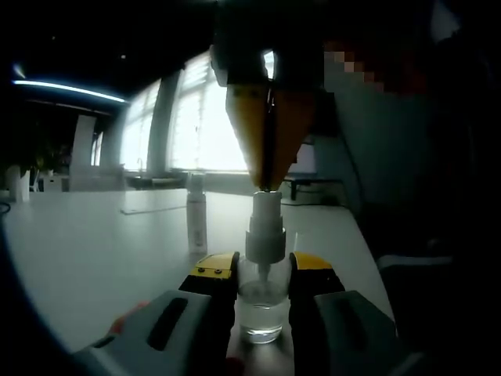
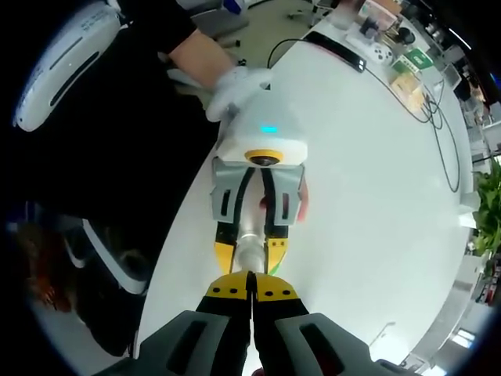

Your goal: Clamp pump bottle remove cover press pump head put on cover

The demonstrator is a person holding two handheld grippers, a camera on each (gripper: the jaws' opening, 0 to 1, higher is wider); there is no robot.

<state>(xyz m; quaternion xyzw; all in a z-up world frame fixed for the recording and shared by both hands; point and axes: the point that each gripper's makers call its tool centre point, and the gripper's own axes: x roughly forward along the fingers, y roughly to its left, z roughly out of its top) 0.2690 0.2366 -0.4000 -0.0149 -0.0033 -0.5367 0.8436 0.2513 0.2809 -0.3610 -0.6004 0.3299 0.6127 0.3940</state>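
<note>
In the left gripper view, my left gripper (image 1: 262, 270) is shut on a clear pump bottle (image 1: 261, 309) that stands upright on the white table (image 1: 78, 251). Its white pump head (image 1: 264, 229) rises above the jaws. My right gripper (image 1: 268, 186) comes down from above with its yellow jaws shut, and its tip touches the top of the pump head. The cover (image 1: 196, 218) stands upright on the table to the left of the bottle. In the right gripper view, the right gripper (image 2: 250, 291) looks down on the bottle (image 2: 252, 241), which the left gripper (image 2: 250, 252) holds.
A gloved hand (image 2: 233, 88) holds the left gripper, and a person in dark clothes stands at the table's left edge. A black cable (image 2: 438, 133) and small boxes (image 2: 407, 72) lie at the table's far end. A plant (image 2: 489, 204) stands beyond the table's right edge.
</note>
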